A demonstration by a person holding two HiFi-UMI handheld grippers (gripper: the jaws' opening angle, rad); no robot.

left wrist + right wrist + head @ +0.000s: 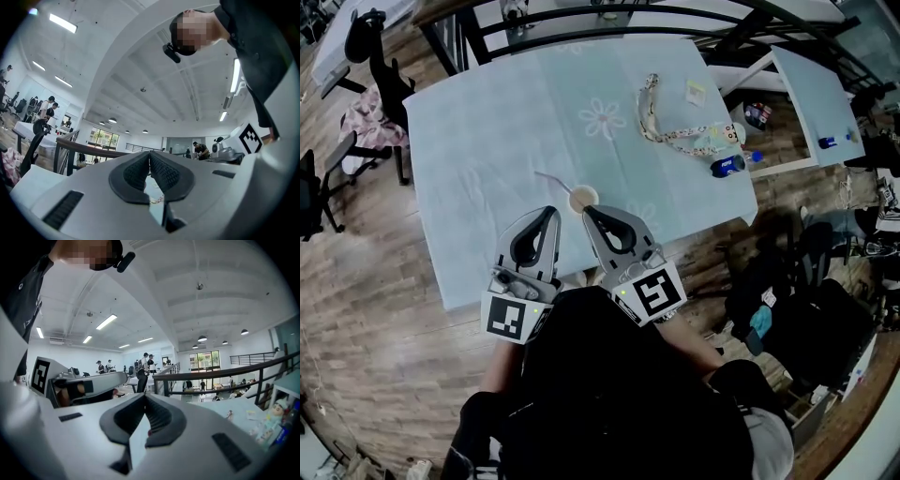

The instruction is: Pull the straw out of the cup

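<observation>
In the head view a small paper cup [583, 199] stands on the table with the light blue cloth [487, 131], near its front edge. A thin straw [553, 178] leans out of the cup toward the left. My left gripper [553, 211] is just left of the cup and below the straw, its jaws together with nothing in them. My right gripper [588, 211] has its tip at the cup's near side, also shut and empty. The left gripper view [149, 154] and the right gripper view [144, 396] look level across the room and show closed pads. Neither shows the cup.
A patterned lanyard [661, 127], a small card [696, 91] and a blue bottle [728, 166] lie on the table's far right. Black chairs [380, 70] stand to the left. Dark bags [806, 319] sit on the floor at right, and a railing [609, 17] runs behind the table.
</observation>
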